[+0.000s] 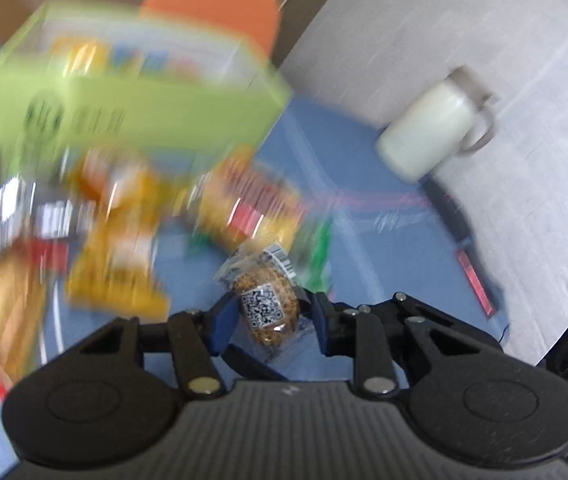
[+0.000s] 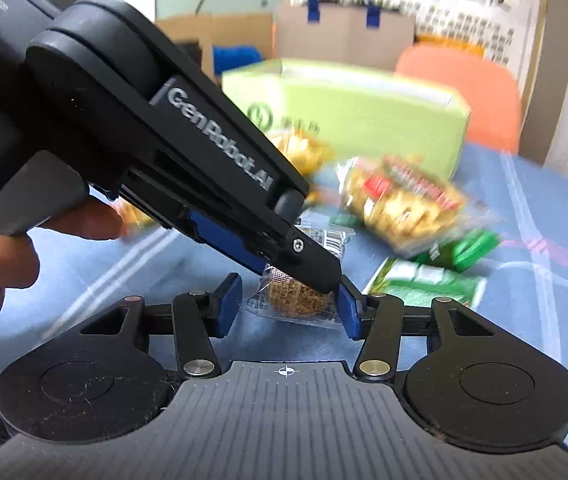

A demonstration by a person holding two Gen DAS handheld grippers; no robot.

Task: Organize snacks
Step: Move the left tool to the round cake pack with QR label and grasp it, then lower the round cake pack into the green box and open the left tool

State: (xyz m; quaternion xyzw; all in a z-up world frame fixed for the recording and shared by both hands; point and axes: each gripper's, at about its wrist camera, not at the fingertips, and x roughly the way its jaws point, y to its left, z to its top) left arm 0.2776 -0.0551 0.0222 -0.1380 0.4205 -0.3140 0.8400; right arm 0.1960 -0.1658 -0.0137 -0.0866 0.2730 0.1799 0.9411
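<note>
We count one light-green carton (image 2: 348, 120), one orange chair (image 2: 468, 96), one white lidded jug (image 1: 432, 128), two green packets (image 2: 428, 284), one clear-wrapped seed cake (image 1: 268, 308), and at least three blurred yellow snack bags (image 2: 400, 200).

Bright even daylight; heavy motion blur on background, fisheye-bent edges, foreground sharp.
</note>
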